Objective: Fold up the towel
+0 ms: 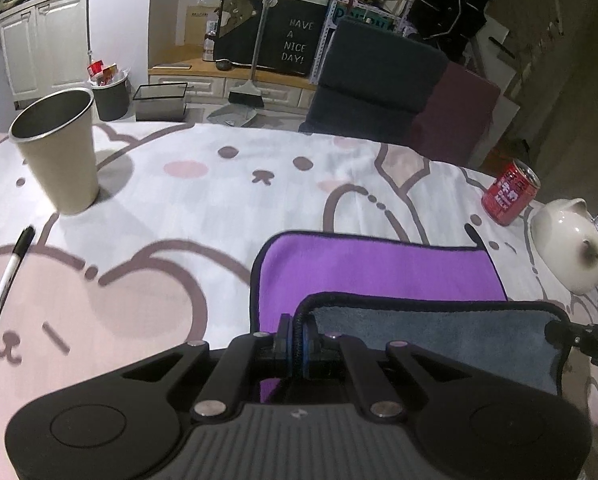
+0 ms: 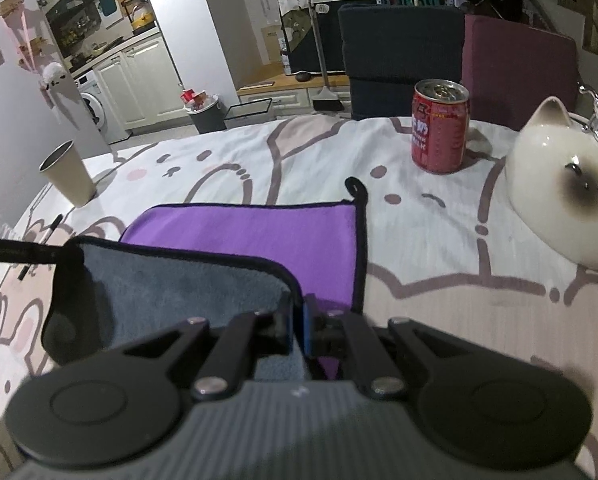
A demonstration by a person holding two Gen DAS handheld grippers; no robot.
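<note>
A towel, purple [image 1: 379, 272] on one face and grey [image 1: 439, 336] on the other, with dark trim, lies on the cartoon tablecloth. Its near edge is lifted and turned over, grey side up. My left gripper [image 1: 297, 344] is shut on the towel's near left corner. My right gripper [image 2: 297, 330] is shut on the near right corner and shows at the right edge of the left wrist view [image 1: 587, 340]. In the right wrist view the purple face [image 2: 259, 232] lies flat beyond the raised grey flap [image 2: 171, 284]. A hanging loop [image 2: 357, 188] sticks out at the far right corner.
A beige metal cup [image 1: 59, 152] stands at the far left, with a black-and-white pen [image 1: 7, 292] near it. A red can [image 2: 439, 128] and a white ceramic cat [image 2: 567, 192] stand at the right. Dark and maroon chairs [image 2: 403, 52] are beyond the table's far edge.
</note>
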